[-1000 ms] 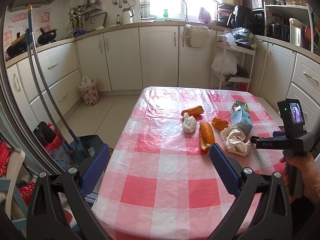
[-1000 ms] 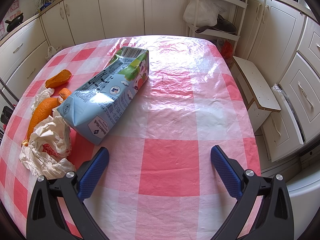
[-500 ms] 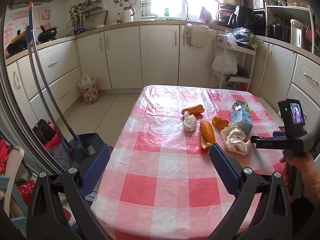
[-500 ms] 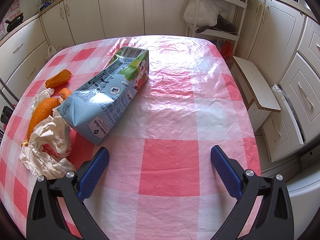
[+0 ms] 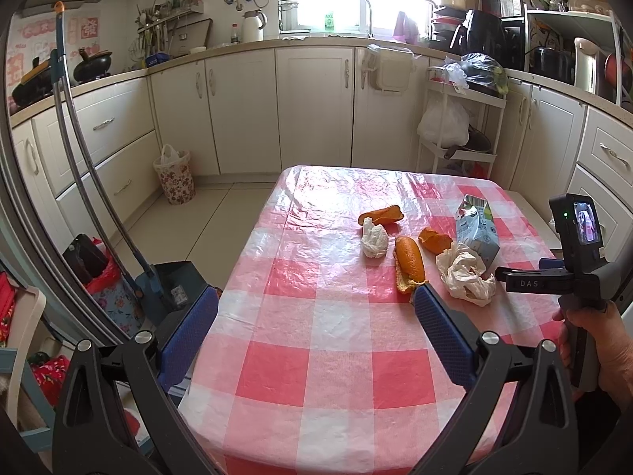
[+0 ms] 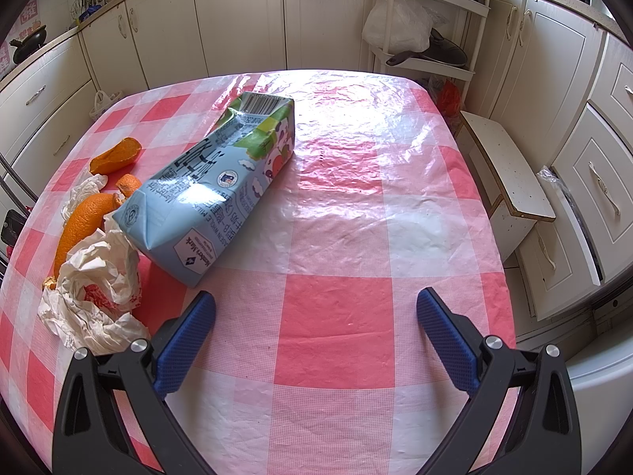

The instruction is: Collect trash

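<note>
Two handheld grippers hover over a table (image 5: pixel 316 340) w/ a glossy pink-and-white checked plastic cloth, in a kitchen w/ cream cabinets (image 5: pixel 312 107) along the back and both sides, a bright window above the counter, tiled floor. Left gripper (image 5: pixel 314 308) sits above the tabletop's near left edge, blue pads spread wide, nothing between them. Right gripper (image 6: pixel 315 308) is over the near right part of the tabletop, jaws likewise spread and empty; in the left view a hand (image 5: pixel 605 352) grips its handle, which reads "DAS". Trash lies in a loose cluster right of the tabletop's centre: a light-blue milk carton (image 6: pixel 209 194) on its side, printed "Member's Mark", "WHOLE MILK" partly legible, barcode on its crumpled far end, plus other script too small to read. Crumpled white paper (image 6: pixel 95 297) w/ red print touches the carton's near corner. Long orange peel (image 6: pixel 79 225) lies just beside that paper; two smaller peel pieces (image 5: pixel 433 239) and (image 5: pixel 379 215) sit further back, w/ a small white tissue wad (image 5: pixel 374 239) between them and the long peel. Off the table: a floral-patterned bin (image 5: pixel 176 176) w/ a bag liner on the floor by the left cabinets, a blue dustpan w/ long handle (image 5: pixel 166 285) near the table's left edge, a white rack (image 5: pixel 459 126) holding a white bag at the back right. Pink wall stickers w/ characters at far left, unreadable.
</note>
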`<move>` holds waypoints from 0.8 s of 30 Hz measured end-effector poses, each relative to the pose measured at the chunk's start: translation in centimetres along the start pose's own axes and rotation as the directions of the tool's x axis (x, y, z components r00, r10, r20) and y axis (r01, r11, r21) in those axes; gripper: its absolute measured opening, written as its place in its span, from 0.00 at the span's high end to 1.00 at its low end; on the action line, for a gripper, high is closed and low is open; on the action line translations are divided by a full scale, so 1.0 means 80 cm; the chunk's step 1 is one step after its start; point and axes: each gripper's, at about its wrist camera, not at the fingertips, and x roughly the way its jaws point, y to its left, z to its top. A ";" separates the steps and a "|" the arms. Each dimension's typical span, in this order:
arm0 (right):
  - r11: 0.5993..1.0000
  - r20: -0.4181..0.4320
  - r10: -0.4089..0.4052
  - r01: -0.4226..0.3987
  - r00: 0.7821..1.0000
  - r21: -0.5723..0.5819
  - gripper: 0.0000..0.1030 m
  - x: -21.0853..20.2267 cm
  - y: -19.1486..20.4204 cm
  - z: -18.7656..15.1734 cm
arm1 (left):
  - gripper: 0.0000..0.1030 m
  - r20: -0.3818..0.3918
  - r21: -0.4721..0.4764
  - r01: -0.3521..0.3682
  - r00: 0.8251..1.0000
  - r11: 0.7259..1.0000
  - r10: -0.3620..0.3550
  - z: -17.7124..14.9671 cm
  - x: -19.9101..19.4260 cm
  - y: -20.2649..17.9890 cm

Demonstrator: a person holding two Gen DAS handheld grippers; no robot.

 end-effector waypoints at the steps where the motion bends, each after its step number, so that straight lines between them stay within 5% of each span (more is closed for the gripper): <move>1: 1.000 0.000 0.000 0.000 1.000 0.000 0.06 0.000 -0.001 0.000 | 0.07 0.000 0.000 -0.001 1.000 1.000 0.001 0.000 0.000 0.000; 16: 1.000 0.003 0.005 -0.005 1.000 0.028 0.06 -0.003 -0.006 0.000 | 0.07 -0.017 -0.009 0.000 1.000 1.000 0.000 -0.006 0.005 0.006; 20: 0.985 0.067 0.086 -0.095 0.994 0.146 0.06 -0.032 -0.026 -0.011 | 0.07 -0.040 -0.031 -0.004 0.999 1.000 0.002 -0.014 0.014 0.025; 24: 0.979 0.140 0.172 -0.185 0.975 0.090 0.06 -0.080 -0.013 -0.017 | 0.07 -0.067 -0.049 0.002 0.998 0.999 -0.005 -0.019 0.027 0.035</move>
